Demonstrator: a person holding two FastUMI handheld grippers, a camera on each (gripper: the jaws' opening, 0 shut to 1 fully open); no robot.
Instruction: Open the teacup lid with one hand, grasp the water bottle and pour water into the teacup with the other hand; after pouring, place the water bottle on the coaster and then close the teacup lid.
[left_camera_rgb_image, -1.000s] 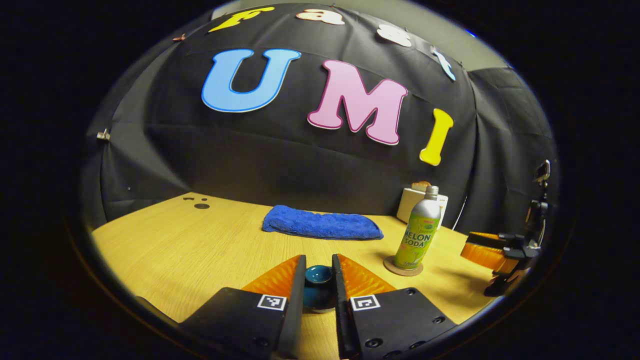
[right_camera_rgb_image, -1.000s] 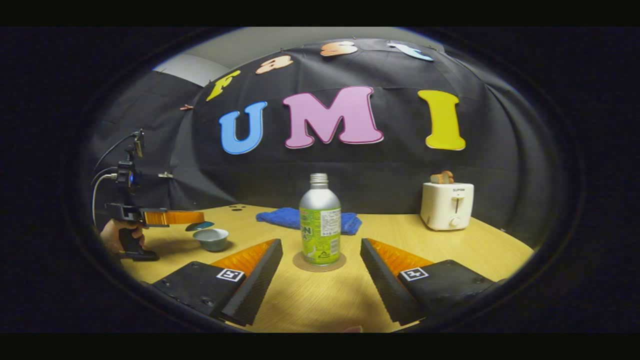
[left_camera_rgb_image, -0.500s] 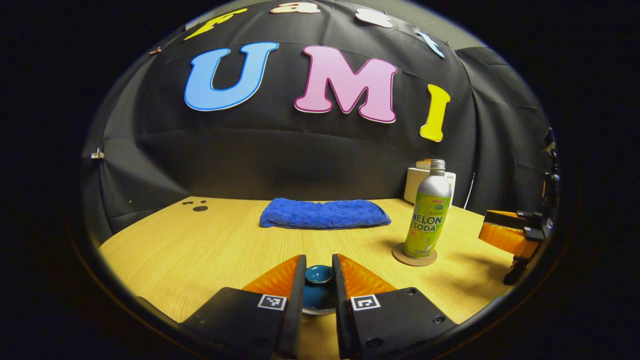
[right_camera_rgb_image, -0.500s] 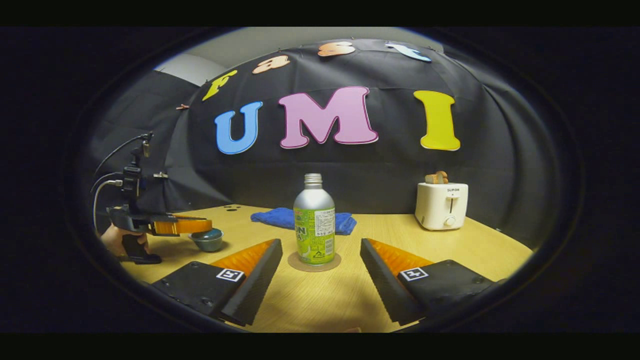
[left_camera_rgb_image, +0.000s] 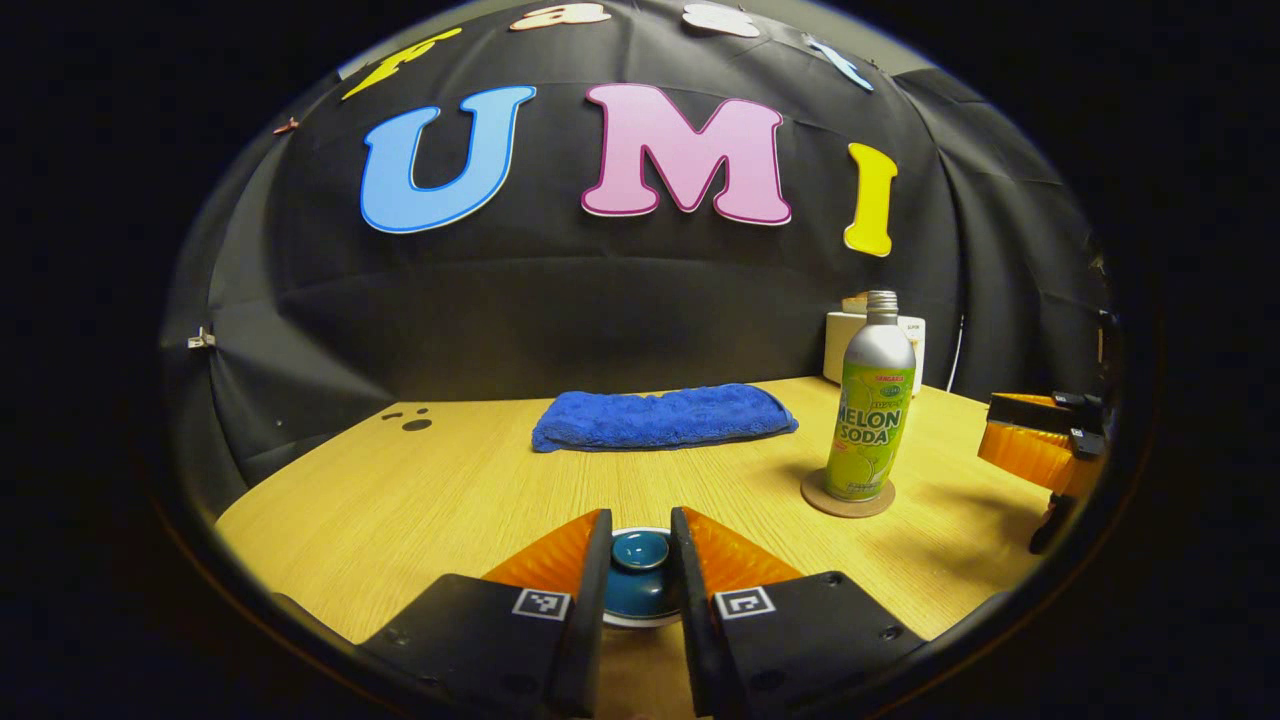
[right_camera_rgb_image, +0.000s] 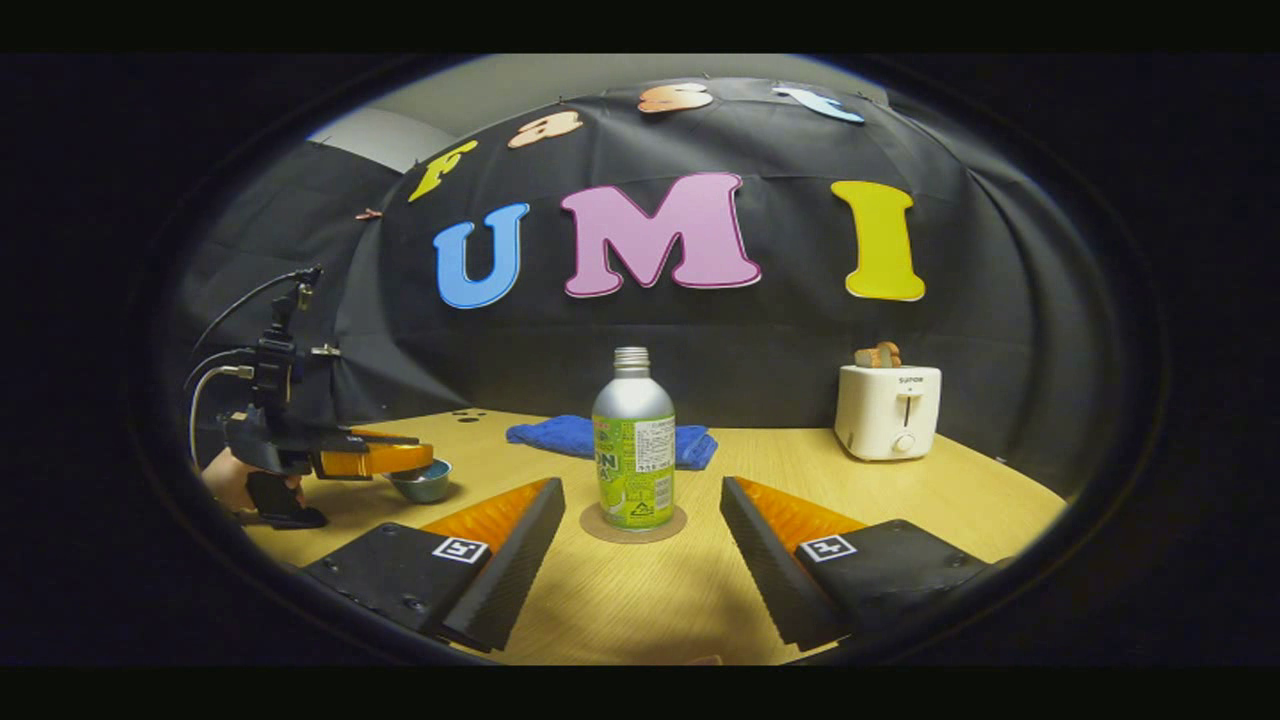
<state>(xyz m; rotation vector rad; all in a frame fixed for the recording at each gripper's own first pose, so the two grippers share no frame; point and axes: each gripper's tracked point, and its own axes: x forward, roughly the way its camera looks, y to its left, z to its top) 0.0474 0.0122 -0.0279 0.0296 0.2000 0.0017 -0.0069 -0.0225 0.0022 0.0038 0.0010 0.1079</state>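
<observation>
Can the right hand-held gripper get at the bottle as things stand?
Probably yes: the right hand-held gripper is open, facing the bottle upright on its coaster, with bare table between.

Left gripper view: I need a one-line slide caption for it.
Left tool holds the teacup lid over the cup; water bottle stands on its coaster.

Count, items on the bench (right_camera_rgb_image: 640, 610): one water bottle (right_camera_rgb_image: 634, 440); one coaster (right_camera_rgb_image: 633, 524); one teacup (right_camera_rgb_image: 424, 483); one teacup lid (left_camera_rgb_image: 640, 560); one blue towel (left_camera_rgb_image: 662, 417), along the far edge; one toaster (right_camera_rgb_image: 887, 411), far right corner, with one piece of bread (right_camera_rgb_image: 877, 354) in its slot. Grippers: two, namely left gripper (left_camera_rgb_image: 638, 580) and right gripper (right_camera_rgb_image: 640, 540), with two fingers each.
</observation>
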